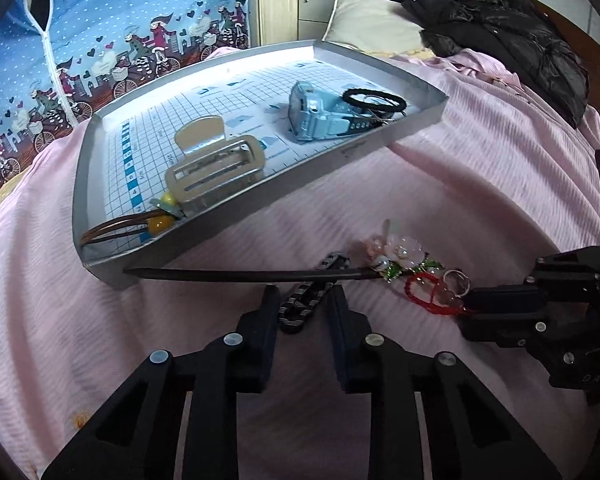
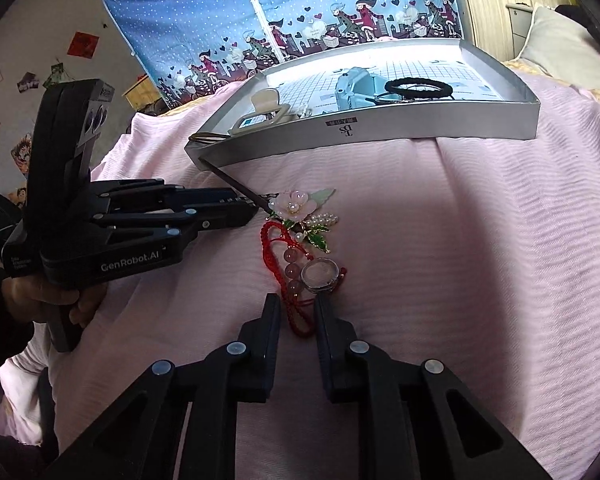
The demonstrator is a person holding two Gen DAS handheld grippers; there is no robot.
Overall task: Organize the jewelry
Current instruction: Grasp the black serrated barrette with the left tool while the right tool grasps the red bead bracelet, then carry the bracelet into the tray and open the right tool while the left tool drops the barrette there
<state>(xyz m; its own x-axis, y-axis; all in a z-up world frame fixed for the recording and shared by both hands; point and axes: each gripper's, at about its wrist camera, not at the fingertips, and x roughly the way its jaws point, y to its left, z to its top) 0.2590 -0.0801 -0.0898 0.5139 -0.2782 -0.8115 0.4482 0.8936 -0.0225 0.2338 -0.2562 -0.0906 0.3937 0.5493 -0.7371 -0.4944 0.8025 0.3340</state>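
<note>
On the pink bedspread lies a dark hair stick point(image 1: 240, 276) with a pink flower head point(image 2: 296, 202). Under it is a black-and-white striped hair clip point(image 1: 300, 310). My left gripper point(image 1: 304, 292) is open and low over the bed, one finger on each side of the striped clip. A red cord bracelet with pink beads point(image 2: 276, 248) and a round silver-rimmed charm point(image 2: 320, 276) lie beside the flower. My right gripper point(image 2: 297, 300) is open, with the bracelet's cord loop between its fingertips. The silver tray point(image 1: 236, 216) sits just beyond.
The tray point(image 2: 420, 128) holds a beige claw clip point(image 1: 216, 164), a pale blue watch point(image 1: 320, 110), a black hair tie point(image 1: 374, 100) and a brown band with yellow beads point(image 1: 156, 222). Black clothing point(image 1: 500, 28) and a pillow point(image 1: 372, 20) lie behind. A blue patterned wardrobe point(image 2: 300, 8) stands beyond the bed.
</note>
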